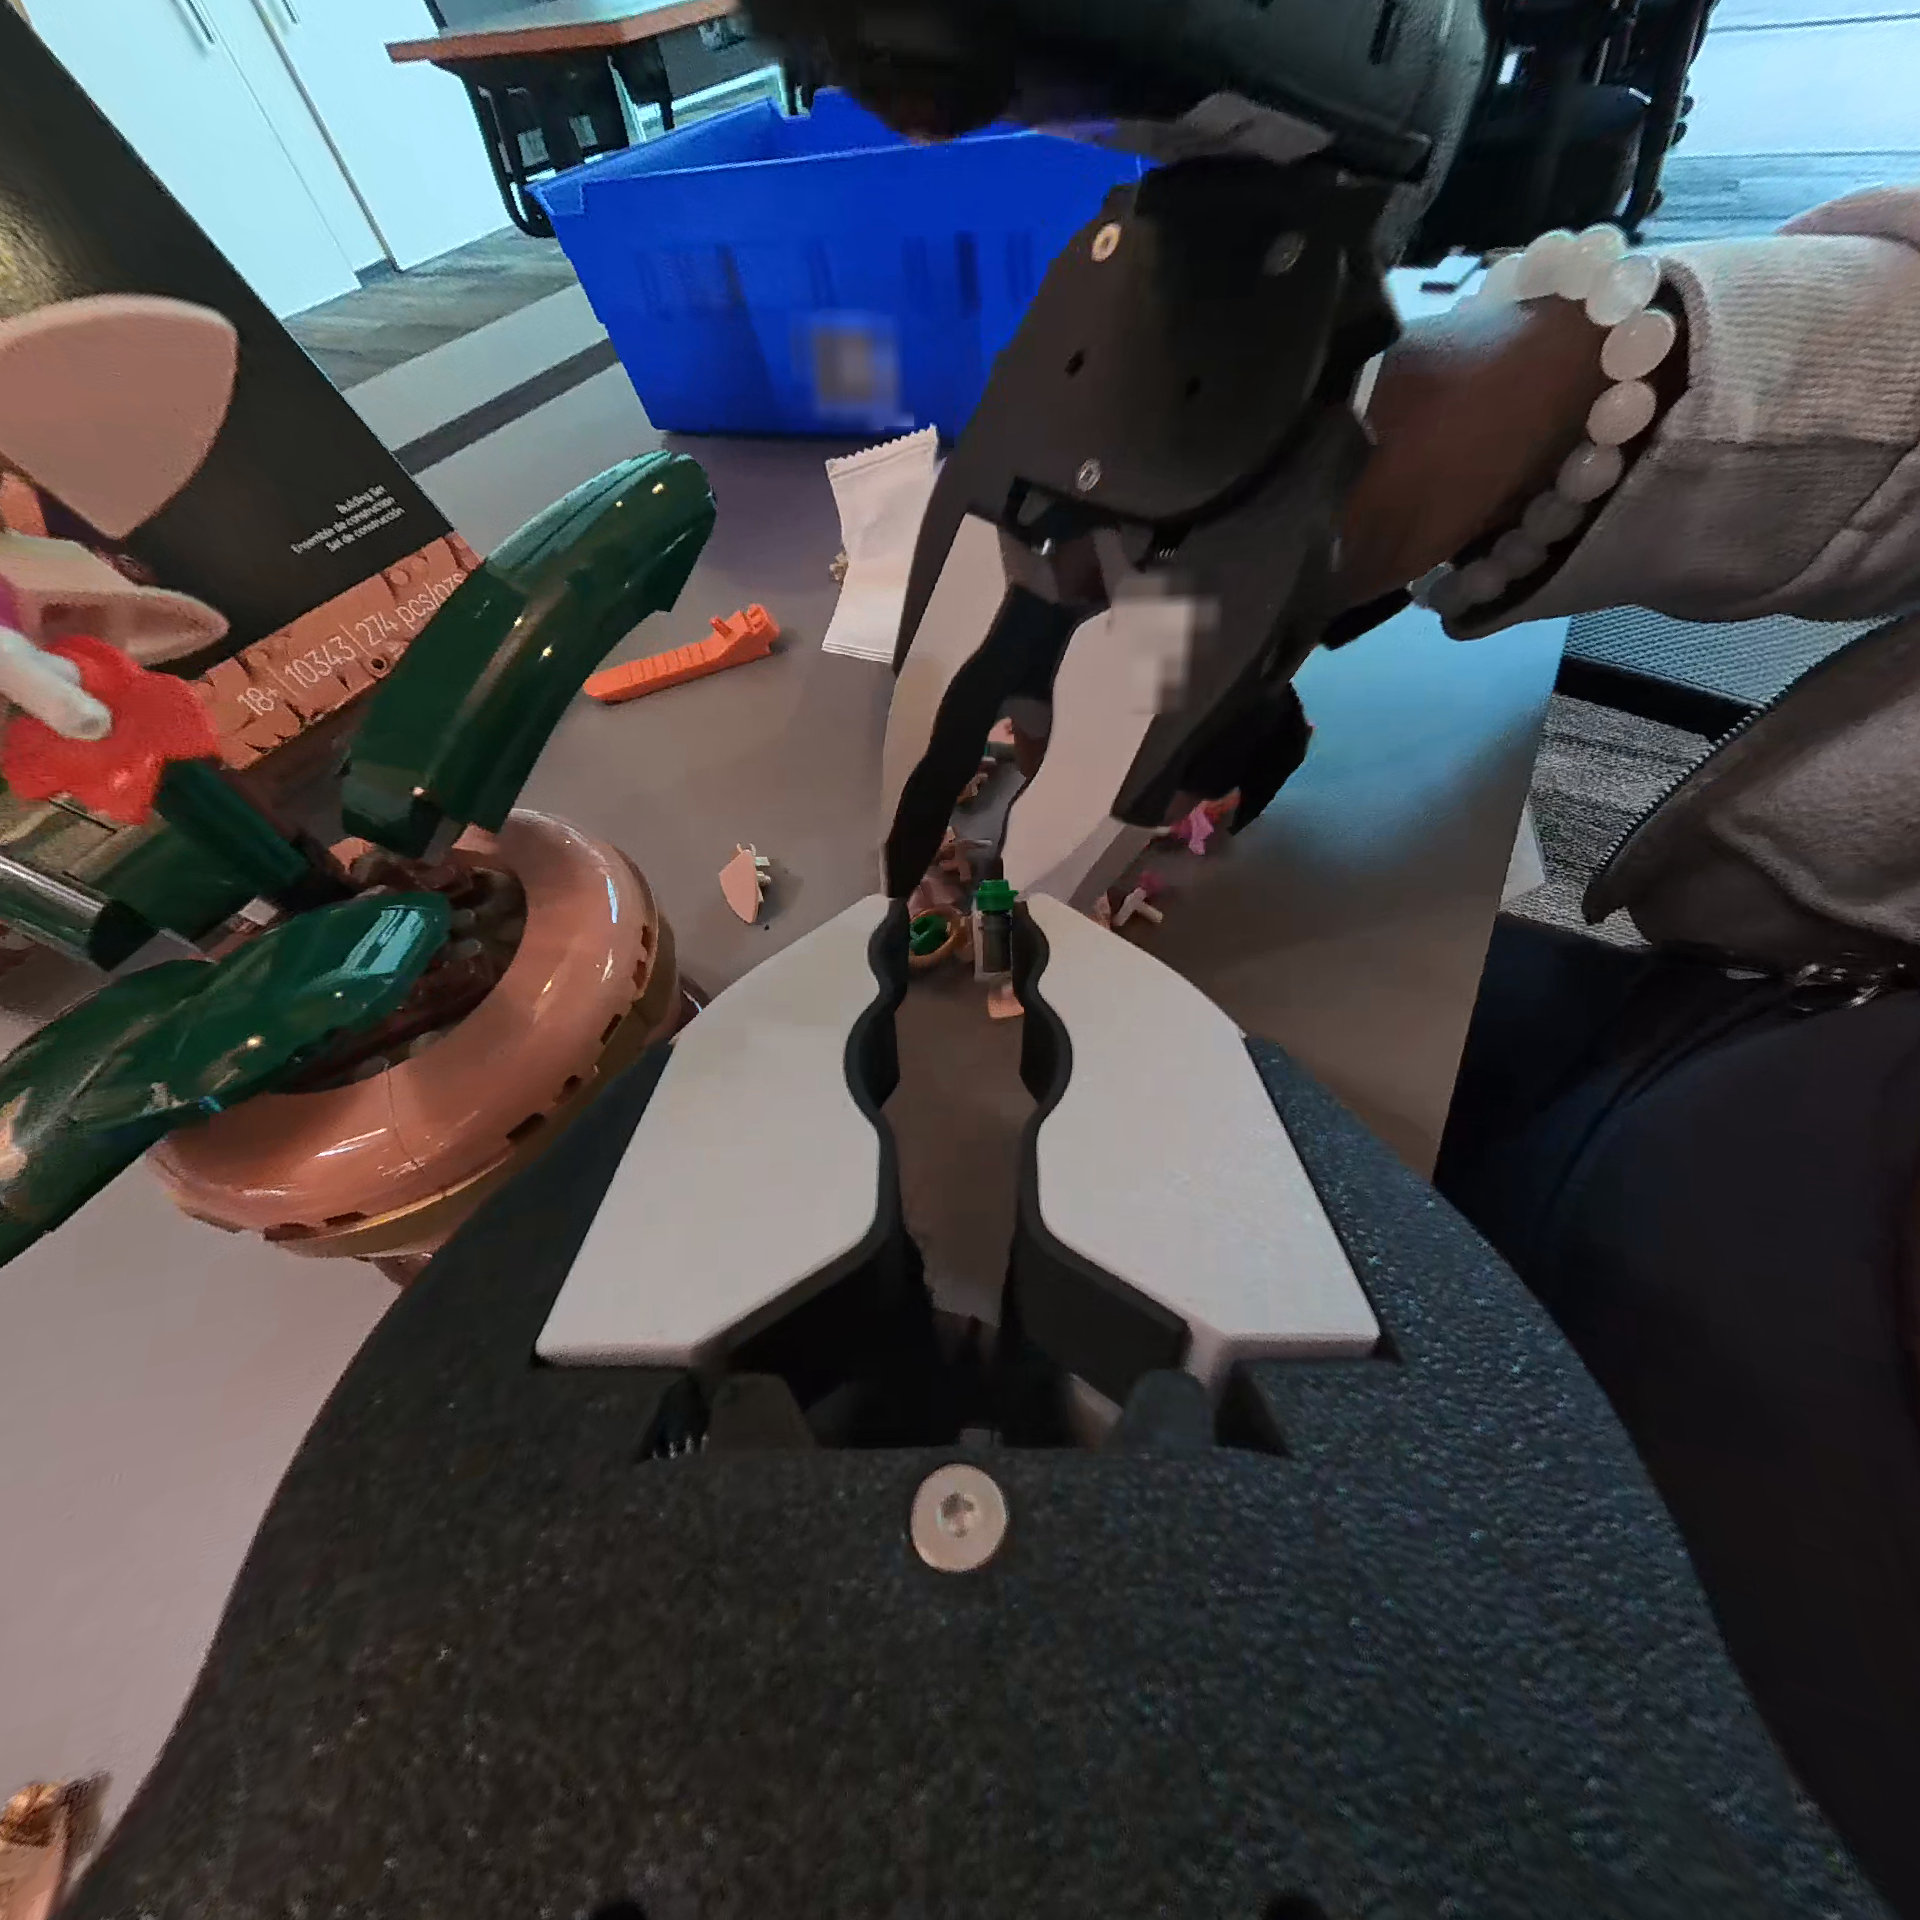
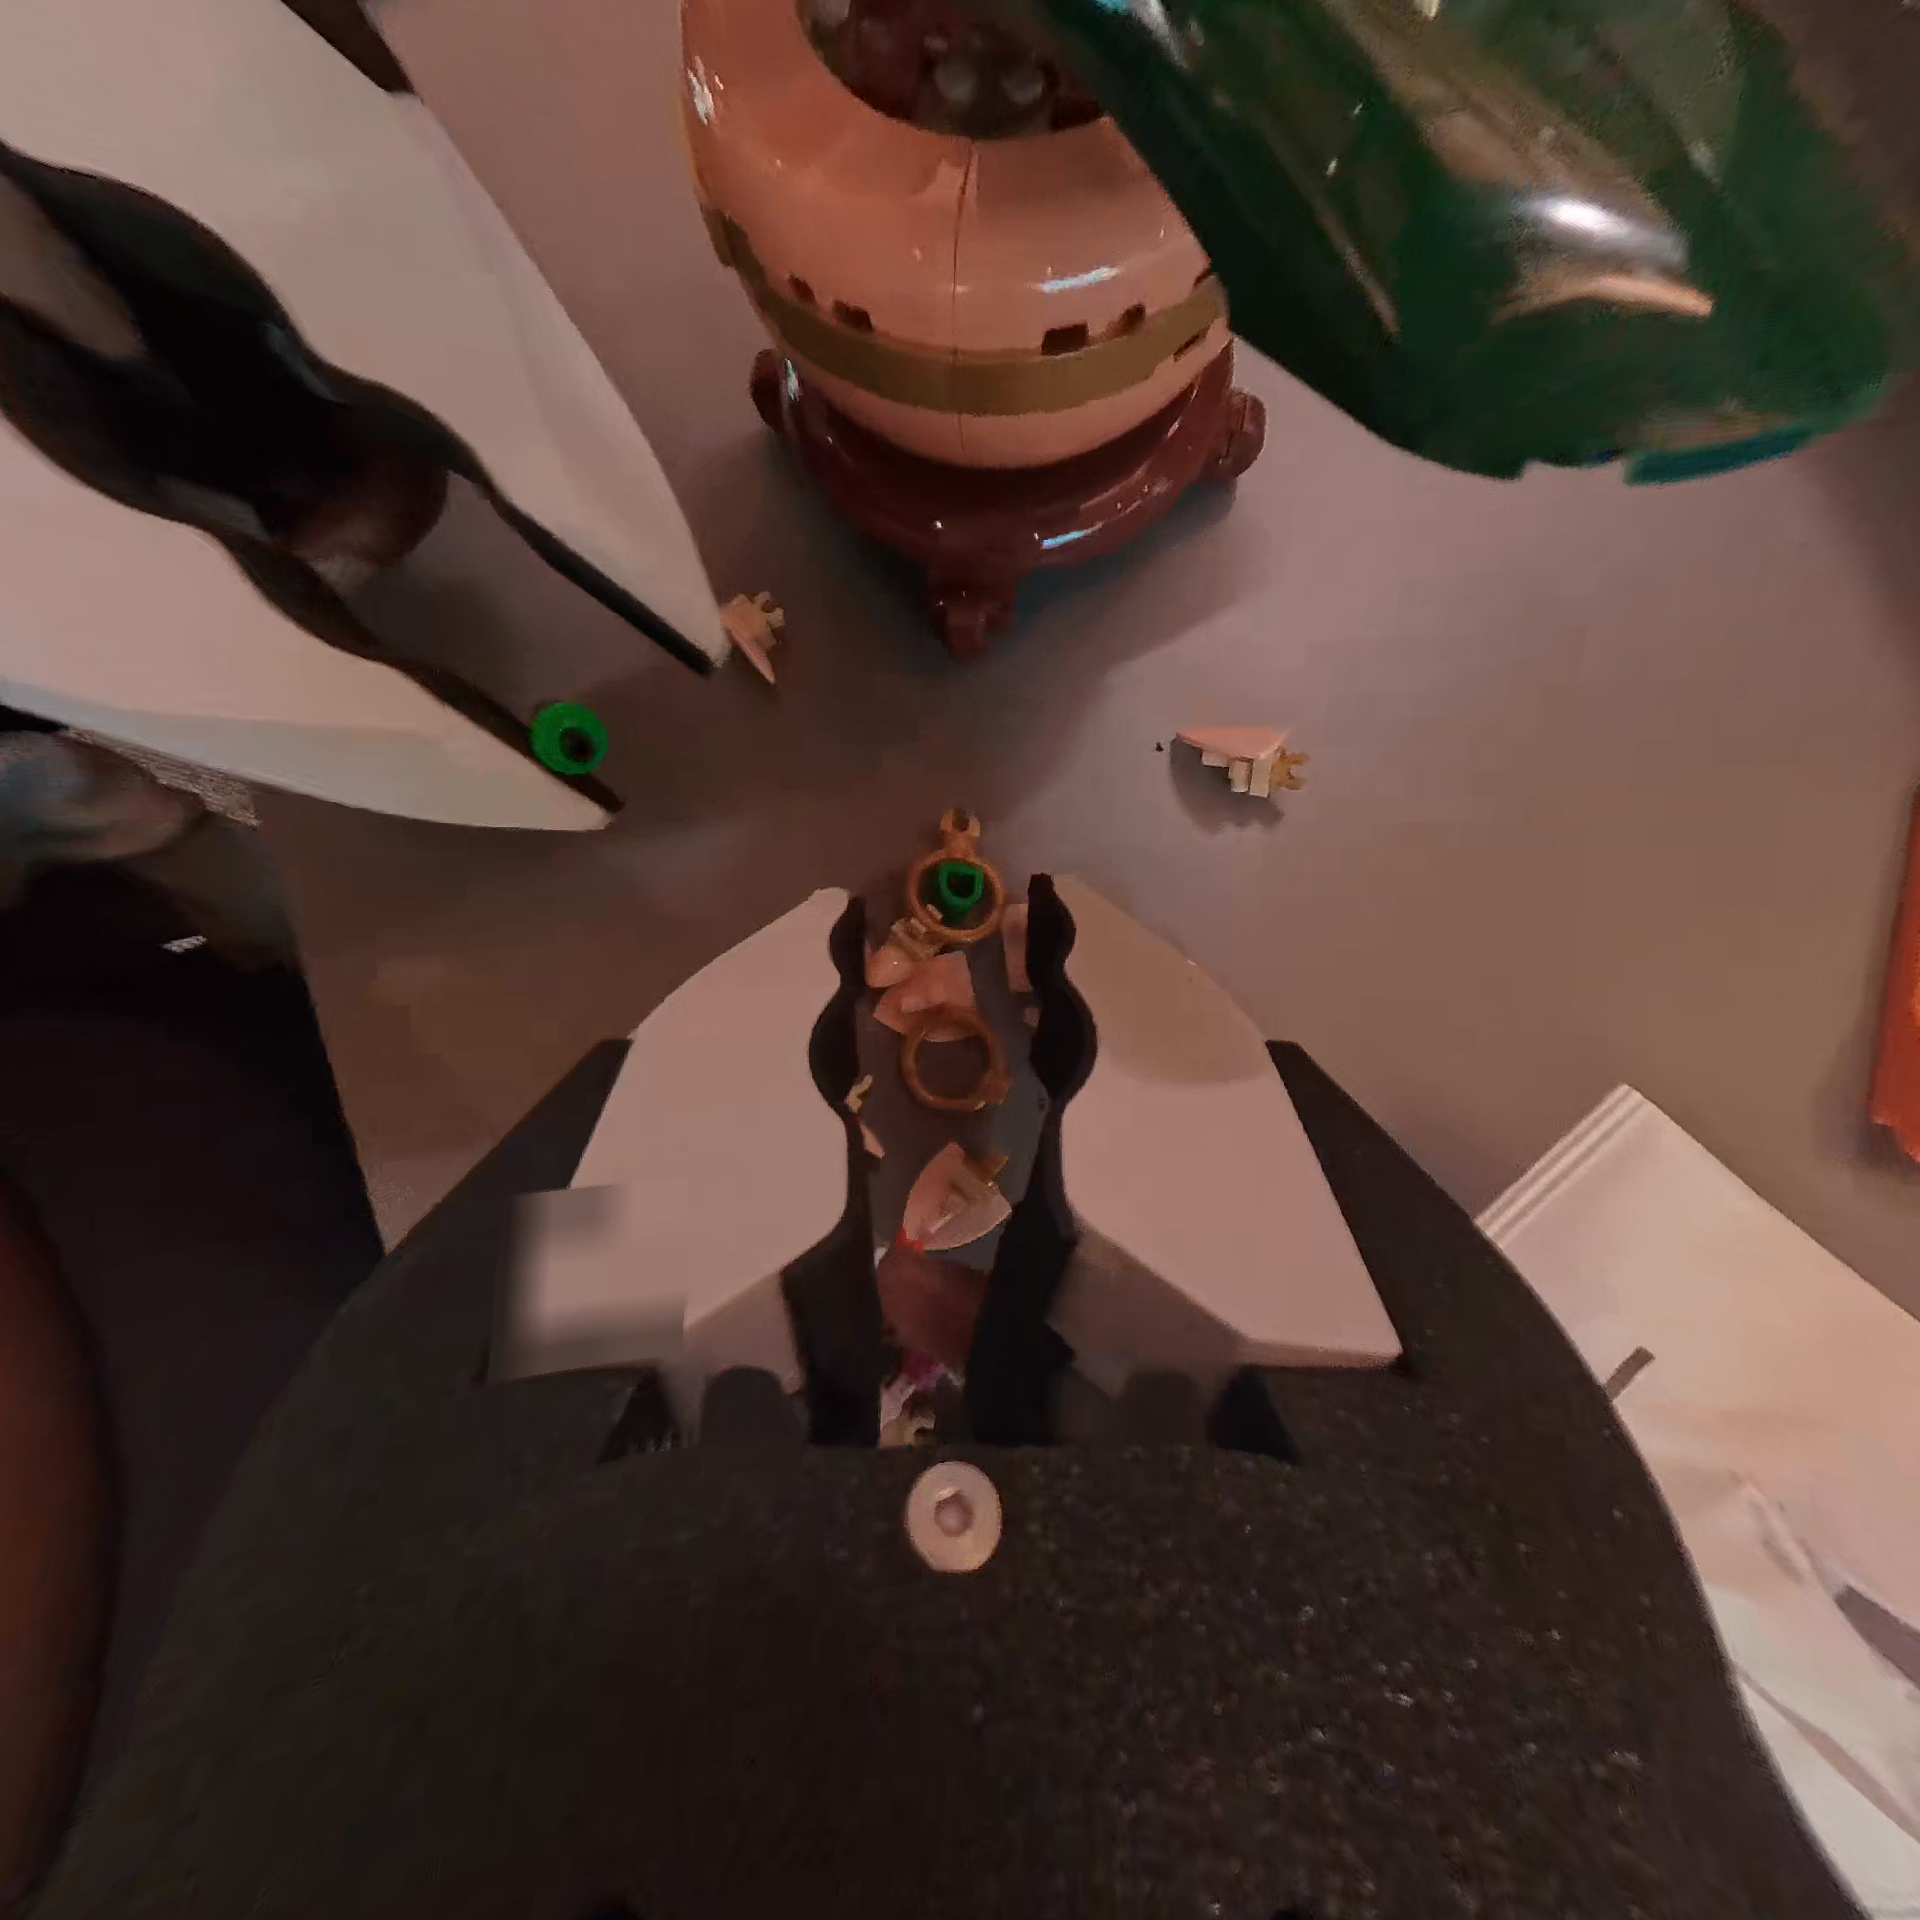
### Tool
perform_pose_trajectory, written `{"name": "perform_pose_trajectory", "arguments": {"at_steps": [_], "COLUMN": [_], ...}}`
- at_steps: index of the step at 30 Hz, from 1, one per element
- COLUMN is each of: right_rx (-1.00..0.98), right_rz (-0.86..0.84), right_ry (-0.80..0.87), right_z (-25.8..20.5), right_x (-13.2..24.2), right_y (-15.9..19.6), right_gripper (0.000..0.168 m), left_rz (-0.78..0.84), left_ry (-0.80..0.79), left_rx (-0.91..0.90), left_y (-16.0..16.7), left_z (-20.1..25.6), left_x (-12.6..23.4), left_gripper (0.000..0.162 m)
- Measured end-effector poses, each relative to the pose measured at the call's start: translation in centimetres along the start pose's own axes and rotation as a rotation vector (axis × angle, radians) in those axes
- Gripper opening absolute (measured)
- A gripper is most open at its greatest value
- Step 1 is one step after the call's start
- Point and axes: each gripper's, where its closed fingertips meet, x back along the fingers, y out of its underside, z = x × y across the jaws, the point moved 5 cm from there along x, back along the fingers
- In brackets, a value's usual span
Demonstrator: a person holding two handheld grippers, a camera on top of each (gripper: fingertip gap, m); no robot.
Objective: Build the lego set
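While the small green-topped piece point(image 1: 994, 923) stands upright on the table point(image 1: 1351, 904), your left gripper point(image 1: 958, 914) has its tips around it. The jaws are partly apart, and the piece sits against the right-hand pad; you cannot tell whether the other pad touches it. From the right wrist view the same piece shows as a green ring at the tip of that gripper.

Your right gripper point(image 2: 940, 904) points down over a loose heap of parts, with a narrow gap between its jaws and nothing clamped. Just ahead of its tips lies a gold ring point(image 2: 914, 902) with a green bit point(image 2: 954, 886) inside it. A second gold ring point(image 2: 951, 1099) and some pale pink petals point(image 2: 956, 1210) lie between the fingers.

Two more petal pieces lie apart on the table, one point(image 2: 753, 629) by the left gripper and one point(image 2: 1236, 764) farther right. Beyond them stands the pink pot point(image 1: 499, 1039) with dark green leaves point(image 1: 520, 644). Behind it leans the box point(image 1: 208, 416), and near that lie an orange tool point(image 1: 681, 655) and a white bag point(image 1: 878, 540). A blue bin point(image 1: 810, 291) is at the back. Your right hand point(image 1: 1455, 447) wears a white bead bracelet point(image 1: 1600, 416).
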Motion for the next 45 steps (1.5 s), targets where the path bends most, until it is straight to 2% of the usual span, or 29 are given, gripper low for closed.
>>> {"name": "perform_pose_trajectory", "arguments": {"at_steps": [1,2,5,10,12,17,21,24,27,29,30,32,34,36,38,45], "right_rx": [-0.002,-0.004,0.018,0.249,0.310,0.285,0.271,0.269,0.272,0.275,0.295,0.338,0.335,0.286,0.181,-0.232], "right_rz": [-0.032,-0.031,-0.047,0.071,0.103,0.098,0.107,0.116,0.165,0.241,0.278,0.327,0.287,0.265,0.323,0.469], "right_ry": [0.009,0.011,-0.001,-0.005,-0.007,-0.126,-0.197,-0.217,-0.195,-0.096,-0.041,0.114,0.237,0.282,0.238,-0.269], "right_z": [0.1,0.1,0.2,-0.5,-0.6,-1.4,-1.9,-2.0,-2.0,-1.6,-1.6,-2.0,-2.6,-2.9,-2.9,-2.6], "right_x": [-0.3,-0.4,-0.5,0.9,1.8,3.2,3.8,4.2,4.4,5.0,5.5,6.0,5.5,4.7,4.5,5.2], "right_y": [0.1,-0.1,-0.2,-0.6,-0.7,-0.7,-0.6,-0.5,-0.6,-0.8,-0.8,-0.7,-0.3,0.1,-0.1,-0.7], "right_gripper": [0.029,0.021,0.019,0.018,0.018,0.018,0.018,0.018,0.020,0.039,0.039,0.026,0.020,0.019,0.016,0.010], "left_rz": [0.002,0.004,-0.013,-0.094,-0.121,-0.135,-0.135,-0.115,-0.127,-0.134,-0.130,-0.124,-0.115,-0.092,-0.070,0.024], "left_ry": [-0.002,-0.003,-0.014,-0.083,-0.136,-0.299,-0.284,-0.289,-0.243,-0.228,-0.231,-0.228,-0.239,-0.244,-0.273,-0.412], "left_rx": [-0.010,-0.022,-0.060,-0.205,-0.318,-0.778,-0.907,-0.917,-0.759,-0.641,-0.599,-0.521,-0.474,-0.490,-0.548,-0.802], "left_y": [0.0,0.0,0.2,1.0,1.0,-0.1,-0.2,-0.6,-0.7,-0.5,-0.5,-0.5,-0.6,-0.8,-1.0,-2.4], "left_z": [0.0,0.1,0.2,-0.1,-0.1,1.3,2.4,2.7,2.3,1.7,1.5,1.2,0.9,1.1,1.2,1.8], "left_x": [0.1,0.1,0.0,-0.5,-1.0,-2.3,-3.1,-3.0,-3.0,-3.0,-3.0,-2.9,-3.0,-3.0,-2.8,-1.9], "left_gripper": [0.018,0.018,0.019,0.020,0.022,0.023,0.017,0.005,0.005,0.005,0.005,0.005,0.005,0.005,0.005,0.005]}}
